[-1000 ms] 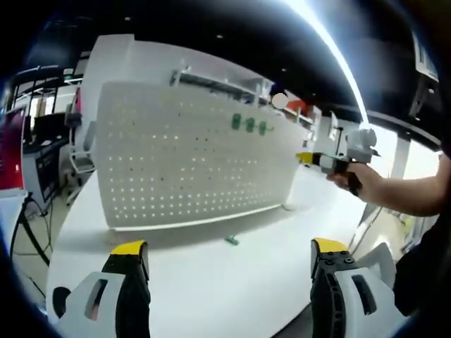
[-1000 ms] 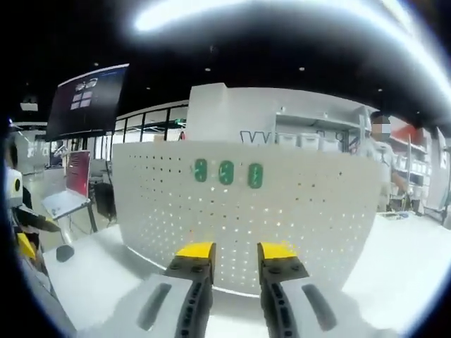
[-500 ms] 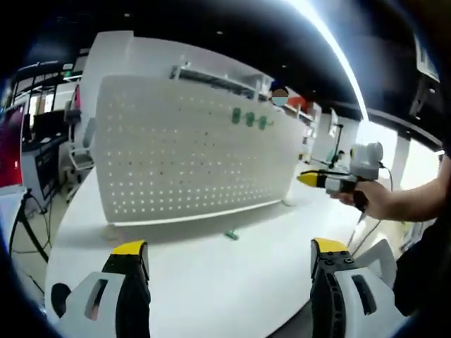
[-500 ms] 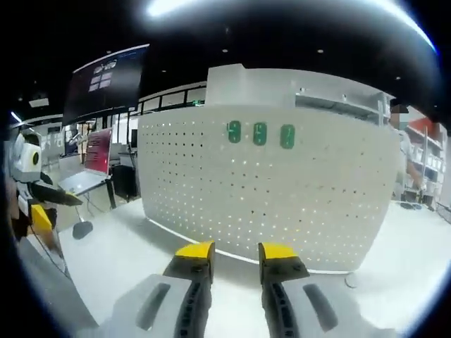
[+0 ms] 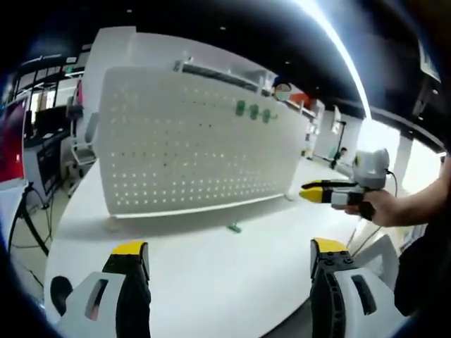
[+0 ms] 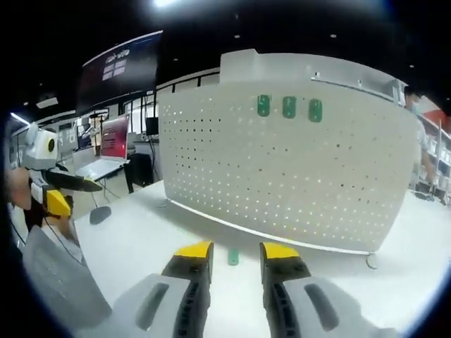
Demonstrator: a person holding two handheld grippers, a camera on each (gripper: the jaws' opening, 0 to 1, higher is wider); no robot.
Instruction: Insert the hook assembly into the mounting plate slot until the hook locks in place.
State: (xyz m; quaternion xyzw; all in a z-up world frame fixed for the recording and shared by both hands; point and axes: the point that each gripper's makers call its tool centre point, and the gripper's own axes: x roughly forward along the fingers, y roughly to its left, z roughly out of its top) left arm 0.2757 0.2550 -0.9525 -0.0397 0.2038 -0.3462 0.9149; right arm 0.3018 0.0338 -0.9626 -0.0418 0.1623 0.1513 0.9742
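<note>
A white pegboard plate (image 5: pixel 190 144) stands upright on the white table (image 5: pixel 211 282), with three green hooks (image 5: pixel 254 111) seated high on its face. One loose green hook (image 5: pixel 234 227) lies on the table just in front of the board. My left gripper (image 5: pixel 229 252) is held back from it, jaws wide open and empty. The right gripper (image 5: pixel 315 192), held by a hand, hovers to the right of the board. In the right gripper view the pegboard (image 6: pixel 282 169) carries the three hooks (image 6: pixel 289 107). The loose hook (image 6: pixel 233 257) shows past my right gripper (image 6: pixel 237 252), whose jaws stand narrowly apart, holding nothing.
The left gripper (image 6: pixel 63 193) and the hand holding it show at the left edge of the right gripper view. A laptop (image 6: pixel 106 151) and a dark wall screen (image 6: pixel 120 70) stand beyond the table's left end. A small foot (image 6: pixel 371 261) props the board's right end.
The right gripper has dropped lower and drawn back from the board, so the loose hook on the table now shows past its jaws. The left gripper has barely moved.
</note>
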